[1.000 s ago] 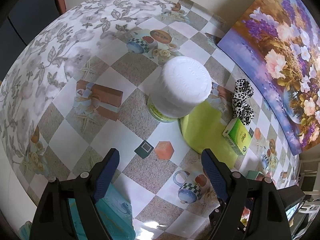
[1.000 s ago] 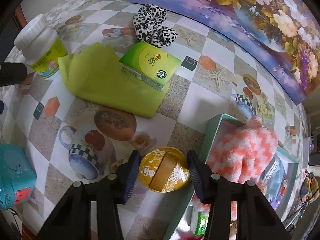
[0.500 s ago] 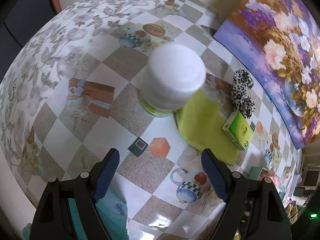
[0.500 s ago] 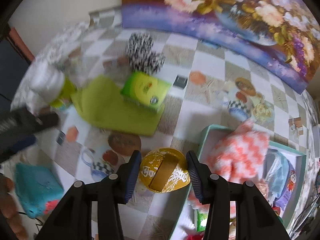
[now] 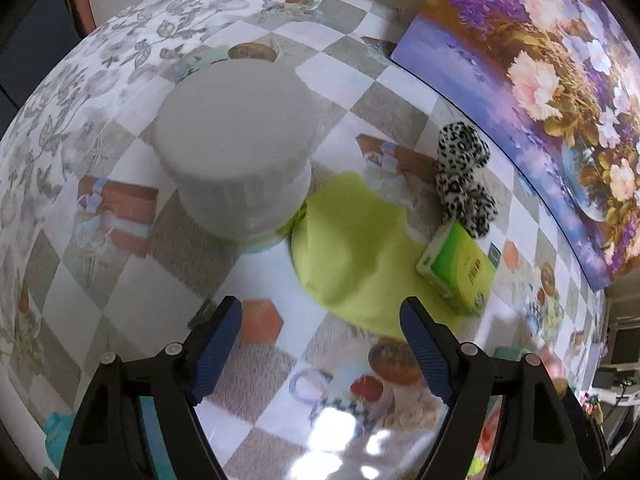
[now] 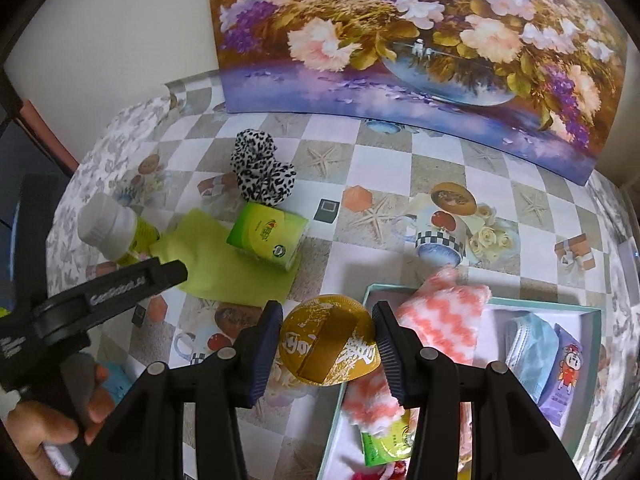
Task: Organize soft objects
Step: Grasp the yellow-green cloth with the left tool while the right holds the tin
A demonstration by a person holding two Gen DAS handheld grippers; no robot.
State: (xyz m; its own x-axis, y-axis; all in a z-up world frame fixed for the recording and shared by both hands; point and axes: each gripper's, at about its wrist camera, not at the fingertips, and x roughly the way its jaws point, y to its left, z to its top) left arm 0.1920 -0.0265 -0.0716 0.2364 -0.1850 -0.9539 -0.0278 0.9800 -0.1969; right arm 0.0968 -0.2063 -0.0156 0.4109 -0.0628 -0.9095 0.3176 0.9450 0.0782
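Checkered picture-print table (image 6: 404, 168) fills the frame: white-capped bottle (image 6: 108, 226) at far left, lime cloth (image 6: 224, 268) spread just beside it, green tissue pack (image 6: 268, 236) sitting on the cloth's upper edge, leopard scrunchie (image 6: 260, 174) just above that, a mint tray (image 6: 588, 312) at lower right, flower painting (image 6: 400, 40) standing along the top

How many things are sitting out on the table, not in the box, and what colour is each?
Green: 2, cloth and tissue pack
White: 1, jar
Black-and-white spotted: 1, scrunchie
Total: 4
The gold disc is in the right tool, so it is not counted.
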